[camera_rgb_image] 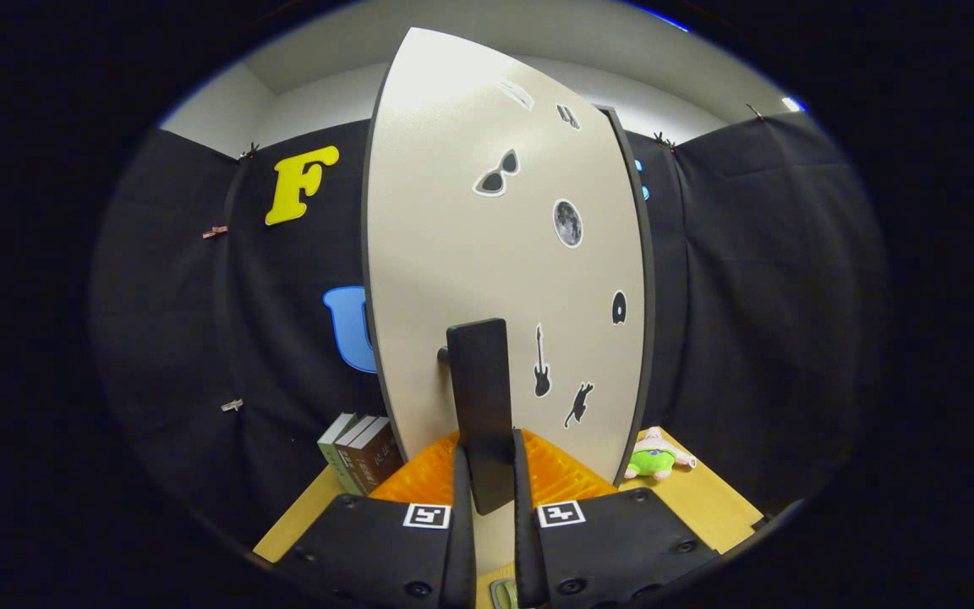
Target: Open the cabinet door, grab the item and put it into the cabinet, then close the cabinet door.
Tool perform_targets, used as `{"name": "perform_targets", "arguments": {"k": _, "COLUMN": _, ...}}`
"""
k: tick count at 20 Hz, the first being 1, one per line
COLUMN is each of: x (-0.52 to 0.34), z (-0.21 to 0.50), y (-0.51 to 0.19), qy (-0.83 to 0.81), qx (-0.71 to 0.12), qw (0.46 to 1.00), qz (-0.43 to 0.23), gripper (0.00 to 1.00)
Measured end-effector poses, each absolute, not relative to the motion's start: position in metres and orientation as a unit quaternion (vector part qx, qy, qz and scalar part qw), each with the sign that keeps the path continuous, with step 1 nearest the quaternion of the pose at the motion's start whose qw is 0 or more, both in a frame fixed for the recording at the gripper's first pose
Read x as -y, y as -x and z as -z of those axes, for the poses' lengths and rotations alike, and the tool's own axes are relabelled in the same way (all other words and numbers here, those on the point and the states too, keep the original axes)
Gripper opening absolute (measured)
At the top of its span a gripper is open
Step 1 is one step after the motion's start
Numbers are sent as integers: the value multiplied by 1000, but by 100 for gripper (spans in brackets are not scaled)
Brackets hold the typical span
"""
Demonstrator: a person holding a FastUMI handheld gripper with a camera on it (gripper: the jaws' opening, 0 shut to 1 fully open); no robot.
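Note:
A pale cabinet door [470, 254] with several small stickers stands right in front of me, swung partly out so its left edge leans toward me. A dark upright bar handle [478, 381] is fixed to the door. My gripper [487, 461] is shut on the lower part of that handle, one finger on each side. Past the door's right edge a small plush toy [656, 457], pink and green, lies on the wooden table [707, 499]. The cabinet's inside is hidden behind the door.
Three books [358, 451] stand upright on the table left of the door. Black cloth walls close the booth on both sides and behind. A pale wall and ceiling show above the cloth.

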State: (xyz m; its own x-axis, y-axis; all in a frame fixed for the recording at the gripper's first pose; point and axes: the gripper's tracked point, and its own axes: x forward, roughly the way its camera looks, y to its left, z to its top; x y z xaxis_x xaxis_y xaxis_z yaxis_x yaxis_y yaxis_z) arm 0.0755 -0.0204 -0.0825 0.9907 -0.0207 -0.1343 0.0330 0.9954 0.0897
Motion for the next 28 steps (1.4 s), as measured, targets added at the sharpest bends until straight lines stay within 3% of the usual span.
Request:
{"name": "perform_targets", "arguments": {"k": 13, "x": 132, "z": 69, "y": -14, "qy": -26, "qx": -77, "qw": 993, "qz": -90, "gripper": 22}}
{"name": "perform_targets", "arguments": {"k": 23, "x": 207, "z": 63, "y": -18, "qy": 10, "qx": -60, "qw": 998, "qz": -24, "gripper": 21}}
{"name": "perform_targets", "arguments": {"k": 28, "x": 237, "z": 54, "y": -20, "qy": -7, "qx": -56, "qw": 998, "qz": 8, "gripper": 15}}
